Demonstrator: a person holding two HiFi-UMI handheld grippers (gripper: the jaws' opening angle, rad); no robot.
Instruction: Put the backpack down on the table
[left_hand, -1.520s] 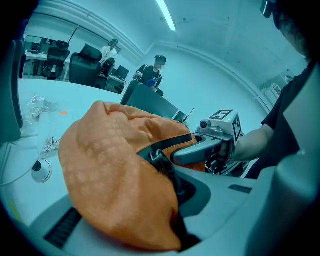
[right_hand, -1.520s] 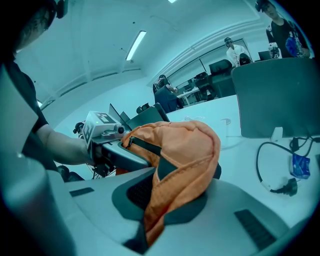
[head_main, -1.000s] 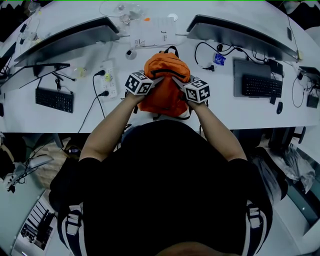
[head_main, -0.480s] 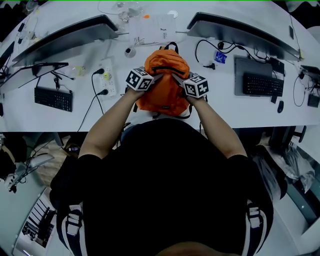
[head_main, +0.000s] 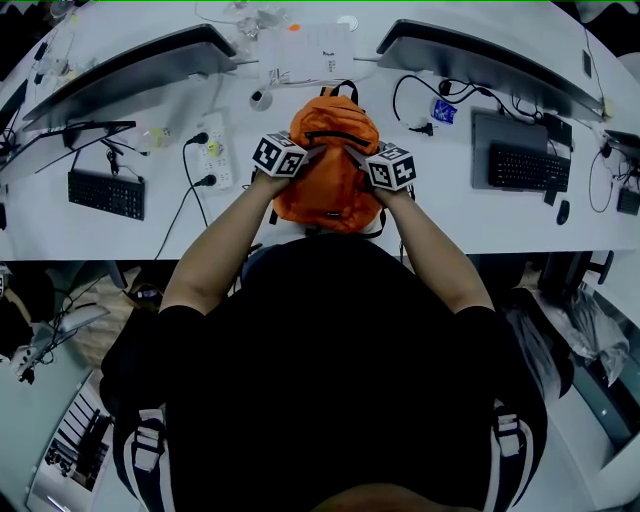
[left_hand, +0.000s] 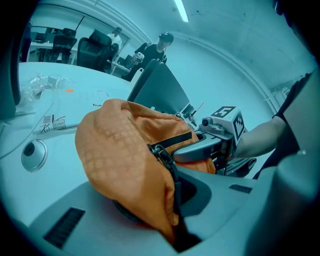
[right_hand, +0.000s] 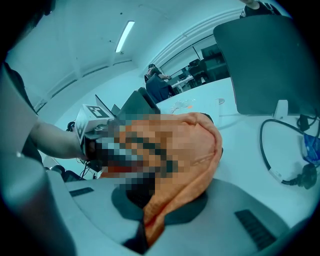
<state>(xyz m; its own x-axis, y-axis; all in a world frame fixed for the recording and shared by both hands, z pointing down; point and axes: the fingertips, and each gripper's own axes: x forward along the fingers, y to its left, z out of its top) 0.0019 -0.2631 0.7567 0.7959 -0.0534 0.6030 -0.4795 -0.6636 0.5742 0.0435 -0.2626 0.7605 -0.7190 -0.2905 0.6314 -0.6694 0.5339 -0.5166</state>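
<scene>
My left tool (left_hand: 177, 215) and right tool (right_hand: 145, 225) each pinch the top cloth of the orange bag (head_main: 328, 170) tight. Both tools and the bag are a bit lower than a second ago, by the near edge of the bench (head_main: 450, 215).

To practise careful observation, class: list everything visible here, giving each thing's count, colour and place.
Orange fabric backpack: one, orange, table middle, held at its top.
Flat computer monitors: two, dark, rear left and rear right.
Slim keyboards: two, black, left and right ends.
Plastic power strip: one, white, left of backpack.
Long desk table: one, white, across the view.
Left tongs: one, grey, shut on backpack's top.
Right tongs: one, grey, shut on backpack's top.
</scene>
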